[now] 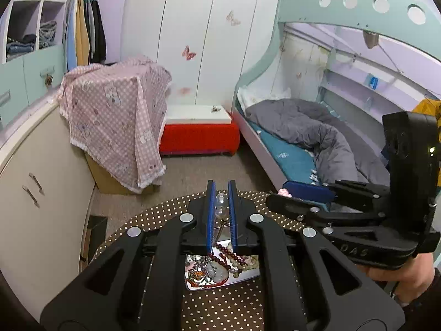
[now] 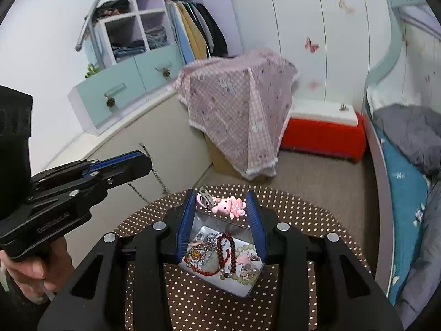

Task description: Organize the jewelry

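My left gripper [image 1: 221,193] is shut on a chain necklace with clear glass beads [image 1: 221,206]; its chain [image 2: 158,178] hangs from the blue fingers in the right wrist view. It is held above a metal tray [image 1: 242,275] heaped with bead bracelets, chains and pendants. My right gripper [image 2: 222,196] is open, its fingers astride the far end of the tray [image 2: 212,220]. A pink bunny keychain [image 2: 230,206] lies on the table between the fingertips. Dark red beads [image 2: 233,245] lie in the tray.
The tray sits on a round brown polka-dot table [image 2: 289,209]. Beyond are a box under pink cloth [image 1: 115,115], a red and white bench [image 1: 198,135], a bed [image 1: 303,138] on the right and cabinets [image 1: 35,193] on the left.
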